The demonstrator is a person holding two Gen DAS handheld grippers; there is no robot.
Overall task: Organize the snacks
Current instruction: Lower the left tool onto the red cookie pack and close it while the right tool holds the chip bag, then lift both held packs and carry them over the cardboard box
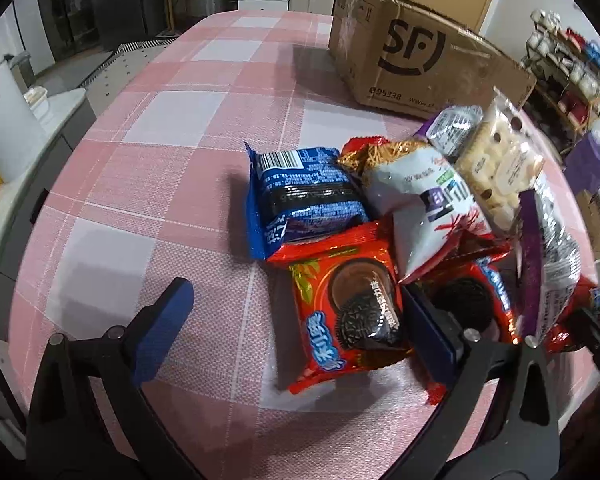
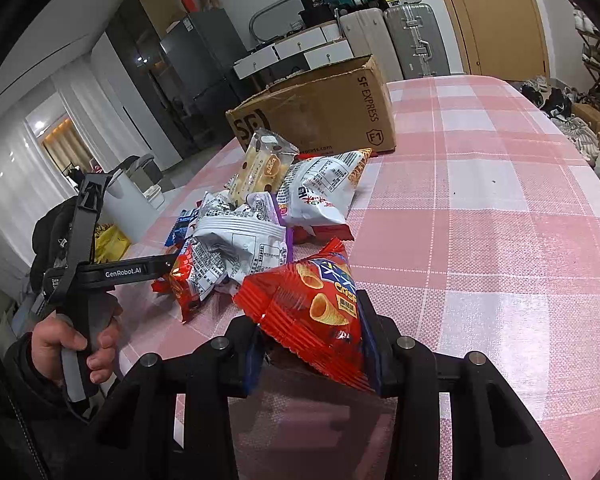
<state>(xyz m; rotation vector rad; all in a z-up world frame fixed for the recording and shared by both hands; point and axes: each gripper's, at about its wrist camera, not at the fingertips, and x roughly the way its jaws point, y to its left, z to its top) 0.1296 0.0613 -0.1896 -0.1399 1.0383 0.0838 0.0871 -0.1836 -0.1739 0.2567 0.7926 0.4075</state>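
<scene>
The right gripper [image 2: 312, 354] clamps a red chip bag [image 2: 316, 304] just above the table [image 2: 480, 200]. The left gripper [image 1: 296, 320] gapes around a red Oreo pack [image 1: 348, 312] (not pinching it) in the snack pile [image 2: 260, 216] before the box [image 2: 320, 108].

Left wrist view: looks steeply down from close above the pink-and-white checked desk [image 1: 148, 184], along its claw [image 1: 300, 328], facing the brown cardboard SF box [image 1: 420, 56] at the far edge. Right wrist view: sits lower and nearer the desk [image 2: 480, 208], facing obliquely across it along its claw [image 2: 312, 344]. Both views share the heap of crinkly foil snack packets [image 1: 420, 200] [image 2: 260, 216], the box [image 2: 320, 112] and the desk.
</scene>
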